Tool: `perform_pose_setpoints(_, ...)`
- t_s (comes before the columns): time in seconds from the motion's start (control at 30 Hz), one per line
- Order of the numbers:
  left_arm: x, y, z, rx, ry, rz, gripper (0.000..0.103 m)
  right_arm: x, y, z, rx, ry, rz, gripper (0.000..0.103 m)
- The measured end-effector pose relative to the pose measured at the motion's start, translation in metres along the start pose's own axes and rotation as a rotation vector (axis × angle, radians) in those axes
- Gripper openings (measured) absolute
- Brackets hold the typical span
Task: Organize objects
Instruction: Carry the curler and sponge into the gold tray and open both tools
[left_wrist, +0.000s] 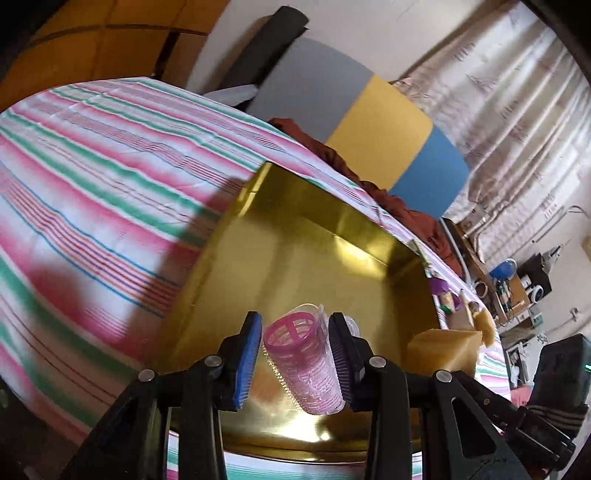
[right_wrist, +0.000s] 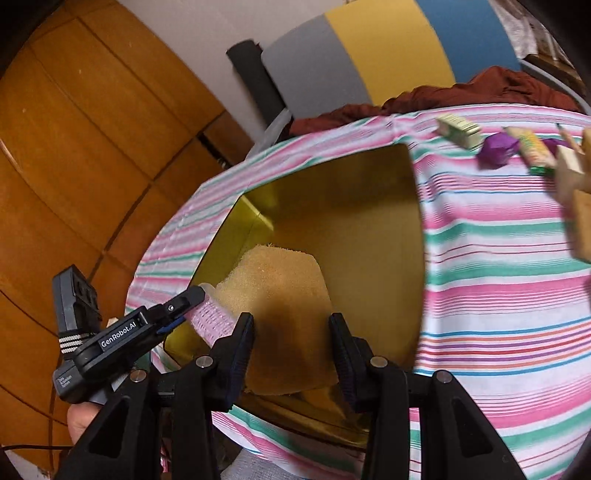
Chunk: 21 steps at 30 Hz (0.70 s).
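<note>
- Left wrist view: left claw (left_wrist: 295, 354) clamped on pink hair roller (left_wrist: 303, 365), above gold tray (left_wrist: 295, 236).
- Right claw (right_wrist: 291, 354) clamped on yellow sponge (right_wrist: 280, 295), over tray.

"GenRobot.AI" printed white on left gripper (right_wrist: 177, 310) body.

You've got a pink hair roller (left_wrist: 303, 363) w/ clear cover, a tan-yellow sponge (right_wrist: 284, 314), a shiny gold tray (left_wrist: 325, 243), a cloth (left_wrist: 110, 166) striped pink/green/white w/ thin blue & red lines, black tongs w/ blue pads (left_wrist: 245, 360), plus a purple wrapper (right_wrist: 493, 151).
</note>
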<state>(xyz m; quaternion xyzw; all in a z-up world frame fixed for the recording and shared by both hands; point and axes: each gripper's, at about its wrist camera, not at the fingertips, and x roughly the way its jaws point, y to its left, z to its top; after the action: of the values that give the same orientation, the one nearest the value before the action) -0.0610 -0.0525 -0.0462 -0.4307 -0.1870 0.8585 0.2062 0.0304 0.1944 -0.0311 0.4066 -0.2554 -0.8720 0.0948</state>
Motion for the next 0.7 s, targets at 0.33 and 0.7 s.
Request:
perform_pose_setpoints(0.33,-0.029,0.010,0.001,0.041,-0.024,0.055,0.055,0.029,0.013,-0.002,-0.016,0.068,-0.008,0.042)
perform_pose_setpoints(0.7,-0.075,0.002,0.013,-0.011,-0.191,0.158,0.103,0.056,0.021,-0.005,-0.009,0.126,0.004,0.044)
